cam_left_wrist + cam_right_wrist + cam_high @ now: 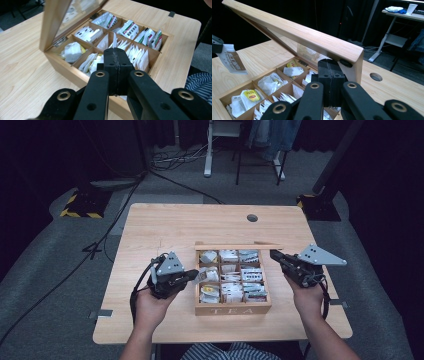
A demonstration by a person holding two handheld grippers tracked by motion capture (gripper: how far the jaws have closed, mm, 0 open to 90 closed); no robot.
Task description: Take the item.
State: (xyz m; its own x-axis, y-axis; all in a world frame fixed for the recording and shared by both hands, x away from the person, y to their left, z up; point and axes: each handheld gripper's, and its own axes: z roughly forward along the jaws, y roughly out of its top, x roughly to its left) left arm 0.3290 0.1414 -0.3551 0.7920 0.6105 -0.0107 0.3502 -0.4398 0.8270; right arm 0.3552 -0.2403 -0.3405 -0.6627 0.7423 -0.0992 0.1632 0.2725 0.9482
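left gripper (192,276) clamped on tea bag (230,58) beside tea box (232,309); right gripper (274,255) closed, empty, at lid (294,31).

We see a wooden tea box (233,309) on the desk, lettered TEA on its front wall, divided into nine compartments of tea bags and sachets. Its glass-paned lid (294,32) stands raised, hinged at the far side. One tea bag sachet (231,60), white with a brown label, hangs clear above the box's left edge, clamped in the closed fingers of the left gripper (192,275).
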